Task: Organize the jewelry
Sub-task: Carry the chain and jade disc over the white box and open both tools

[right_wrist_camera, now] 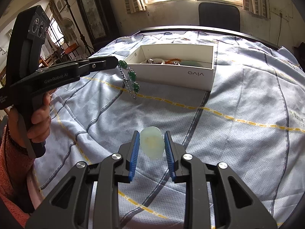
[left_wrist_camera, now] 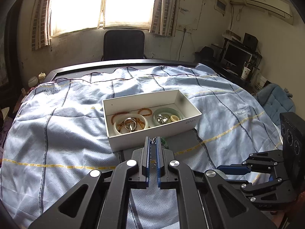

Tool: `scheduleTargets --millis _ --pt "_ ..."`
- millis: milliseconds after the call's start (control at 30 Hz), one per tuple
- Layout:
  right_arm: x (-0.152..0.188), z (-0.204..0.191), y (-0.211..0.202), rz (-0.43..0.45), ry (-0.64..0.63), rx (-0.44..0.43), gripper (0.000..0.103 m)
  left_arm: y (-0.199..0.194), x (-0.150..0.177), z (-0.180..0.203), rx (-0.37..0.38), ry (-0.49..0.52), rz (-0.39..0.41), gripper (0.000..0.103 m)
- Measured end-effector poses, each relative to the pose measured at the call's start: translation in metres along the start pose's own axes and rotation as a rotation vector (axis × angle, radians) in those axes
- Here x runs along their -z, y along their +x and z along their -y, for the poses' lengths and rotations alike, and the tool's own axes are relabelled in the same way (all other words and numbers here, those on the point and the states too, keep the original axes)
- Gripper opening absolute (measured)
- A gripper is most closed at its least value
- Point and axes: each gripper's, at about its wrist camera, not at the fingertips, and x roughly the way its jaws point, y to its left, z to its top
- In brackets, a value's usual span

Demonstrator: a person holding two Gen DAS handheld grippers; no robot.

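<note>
A white open box sits mid-table and holds a white bangle, a green bangle, amber bead bracelets and silver rings. My left gripper hovers just in front of the box's near wall, shut on a silver chain bracelet with green stones that dangles above the cloth. From the right wrist view the left gripper reaches in from the left, close to the box. My right gripper is closed on a pale jade piece, nearer me than the box.
A blue checked cloth covers the dark table, wrinkled near the far edge. A black chair stands behind the table under the window. A hand holds the left gripper's handle. A desk with a monitor is at the far right.
</note>
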Motion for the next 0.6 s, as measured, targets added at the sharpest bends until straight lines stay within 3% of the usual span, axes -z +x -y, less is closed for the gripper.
scheduleTargets --millis 333,600 --pt "-0.028 -0.009 -0.009 0.037 -0.046 0.039 0.026 -0.006 -0.009 -0.006 -0.061 -0.018 0.018 0.006" --pt "-0.057 -0.018 -0.015 0.088 -0.076 0.030 0.026 -0.016 -0.037 -0.011 -0.099 -0.030 0.055 0.005"
